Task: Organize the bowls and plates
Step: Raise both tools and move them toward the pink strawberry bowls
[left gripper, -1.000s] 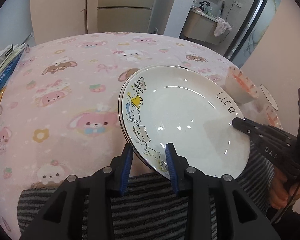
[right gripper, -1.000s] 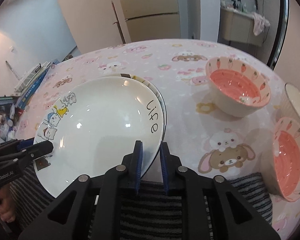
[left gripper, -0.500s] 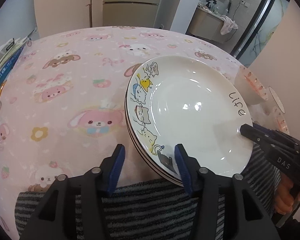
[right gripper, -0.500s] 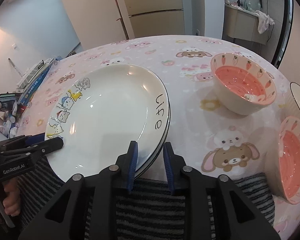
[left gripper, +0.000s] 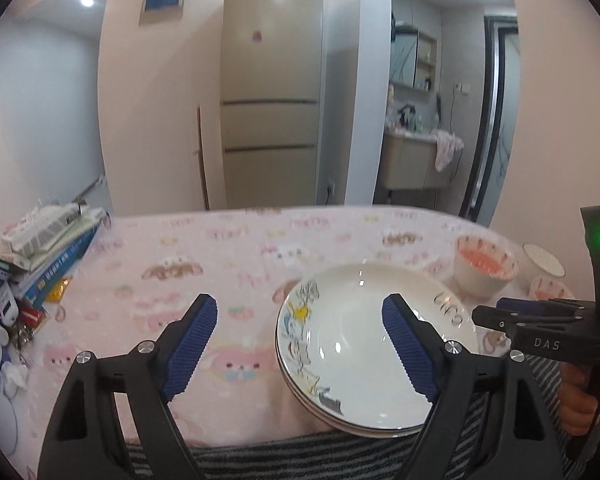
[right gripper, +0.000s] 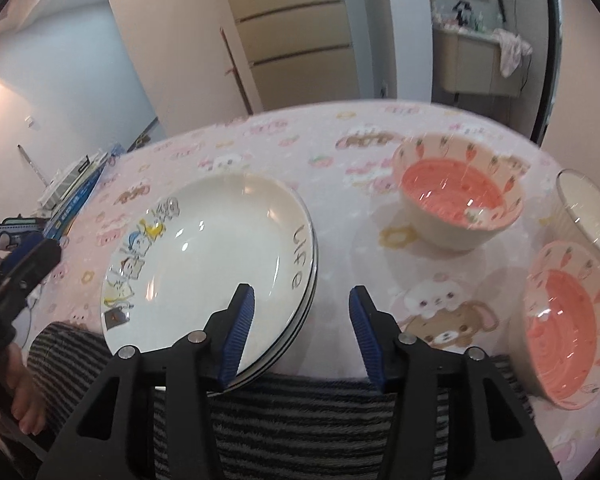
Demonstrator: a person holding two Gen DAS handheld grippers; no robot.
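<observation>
A stack of white plates with cartoon cats and the word "Life" lies at the near edge of the pink table, also in the right wrist view. My left gripper is open wide and empty, just in front of the stack's left rim. My right gripper is open and empty beside the stack's right rim. A pink carrot bowl stands right of the plates. A second pink bowl sits at the near right, with a white bowl behind it.
The table has a pink cartoon tablecloth. Books and clutter pile at its left edge. A striped sleeve lies along the near edge. A fridge stands behind the table.
Both grippers have let go of the top plate, opened wide and drawn back and up. The plate now rests on the stack.
</observation>
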